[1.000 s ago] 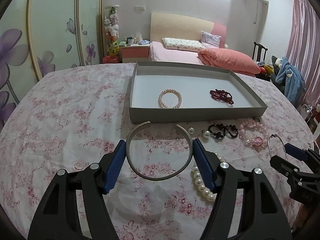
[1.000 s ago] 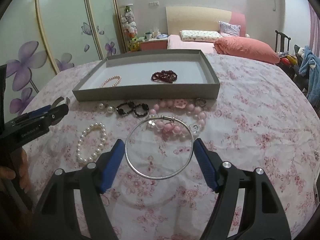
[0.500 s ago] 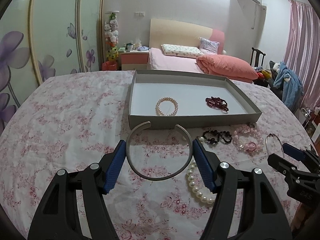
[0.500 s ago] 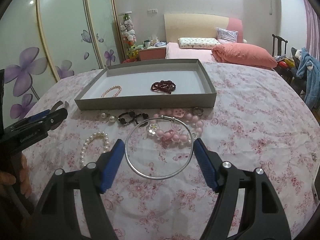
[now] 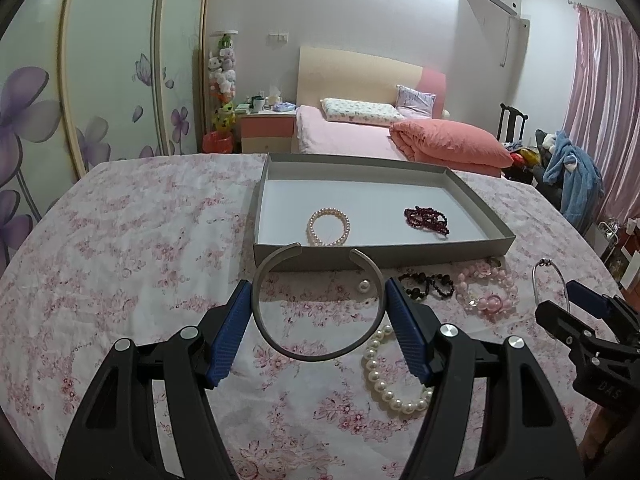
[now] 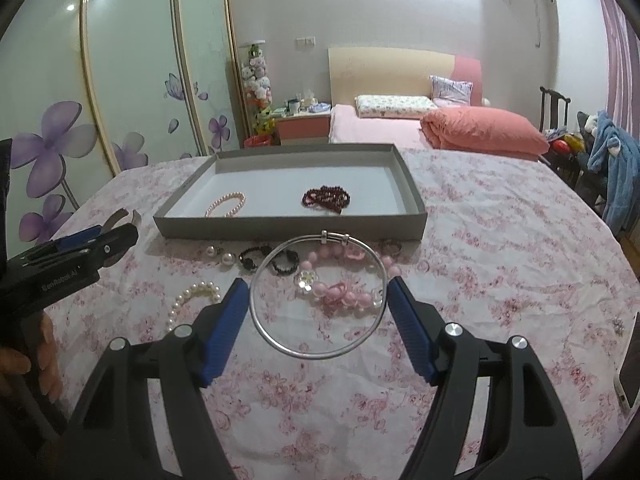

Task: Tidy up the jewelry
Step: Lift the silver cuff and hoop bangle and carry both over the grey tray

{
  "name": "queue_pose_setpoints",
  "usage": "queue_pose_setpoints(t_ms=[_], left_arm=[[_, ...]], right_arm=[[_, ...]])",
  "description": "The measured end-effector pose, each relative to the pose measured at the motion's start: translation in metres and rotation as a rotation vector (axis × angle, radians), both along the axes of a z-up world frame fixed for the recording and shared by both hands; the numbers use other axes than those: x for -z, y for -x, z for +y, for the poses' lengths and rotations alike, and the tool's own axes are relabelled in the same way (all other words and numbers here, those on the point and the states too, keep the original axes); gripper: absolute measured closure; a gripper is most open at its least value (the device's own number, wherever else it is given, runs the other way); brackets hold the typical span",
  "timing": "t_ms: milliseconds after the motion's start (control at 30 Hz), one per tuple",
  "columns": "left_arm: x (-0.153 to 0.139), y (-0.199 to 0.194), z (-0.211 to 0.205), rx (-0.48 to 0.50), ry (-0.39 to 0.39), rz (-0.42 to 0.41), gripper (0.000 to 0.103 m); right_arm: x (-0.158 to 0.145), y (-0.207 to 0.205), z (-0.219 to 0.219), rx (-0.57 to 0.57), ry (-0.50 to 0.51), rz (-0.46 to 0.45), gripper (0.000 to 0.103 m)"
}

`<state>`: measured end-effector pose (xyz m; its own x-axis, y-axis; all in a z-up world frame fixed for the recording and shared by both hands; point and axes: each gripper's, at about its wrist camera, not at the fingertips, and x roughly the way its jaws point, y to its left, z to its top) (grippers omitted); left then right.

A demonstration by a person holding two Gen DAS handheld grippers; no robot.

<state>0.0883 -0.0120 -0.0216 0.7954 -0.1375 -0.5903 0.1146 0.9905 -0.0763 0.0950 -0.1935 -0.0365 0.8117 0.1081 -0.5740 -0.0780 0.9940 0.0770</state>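
My left gripper [image 5: 319, 312] is shut on a grey open cuff bangle [image 5: 312, 354] and holds it above the floral tablecloth, short of the grey tray [image 5: 380, 251]. My right gripper [image 6: 318, 306] is shut on a thin silver bangle [image 6: 320, 354], also lifted. The tray [image 6: 288, 227] holds a pink pearl bracelet [image 5: 329, 226] and a dark red bead bracelet [image 5: 426, 219]. On the cloth before the tray lie a white pearl bracelet [image 5: 394, 376], black beads [image 5: 426, 285], pink beads [image 5: 486, 290] and loose pearls [image 6: 228, 258].
The round table [image 5: 132, 240] has a pink floral cloth. Behind it stand a bed [image 5: 360, 136], a nightstand [image 5: 266, 128] and flower-painted wardrobe doors [image 5: 80, 92]. A chair with blue clothes [image 5: 576, 176] is at the right. A white object [image 6: 625, 390] lies at the table's right edge.
Both grippers have risen and drawn back a little with their bangles still held; the tray and the loose jewelry now sit farther away in both views.
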Motion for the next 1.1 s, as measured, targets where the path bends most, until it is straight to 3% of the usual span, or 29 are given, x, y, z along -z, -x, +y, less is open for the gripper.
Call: queue_pose_setpoints(t_ms=[233, 367, 667, 1000, 1100], left_arm=[[-0.007, 0.004, -0.001, 0.001, 0.013, -0.033, 0.036], [-0.009, 0.005, -0.002, 0.005, 0.017, -0.038, 0.036], [-0.008, 0.004, 0.000, 0.002, 0.017, -0.033, 0.036], [-0.008, 0.003, 0.001, -0.001, 0.017, -0.032, 0.036], [-0.008, 0.003, 0.001, -0.001, 0.017, -0.033, 0.036]], right_arm=[[-0.012, 0.009, 0.005, 0.004, 0.021, -0.088, 0.034], [-0.013, 0.011, 0.010, -0.014, 0.043, -0.093, 0.034], [0.037, -0.020, 0.000, -0.026, 0.014, 0.230, 0.034], [0.056, -0.026, 0.008, -0.024, 0.080, 0.315, 0.032], [0.058, -0.029, 0.010, -0.027, 0.103, 0.327, 0.026]])
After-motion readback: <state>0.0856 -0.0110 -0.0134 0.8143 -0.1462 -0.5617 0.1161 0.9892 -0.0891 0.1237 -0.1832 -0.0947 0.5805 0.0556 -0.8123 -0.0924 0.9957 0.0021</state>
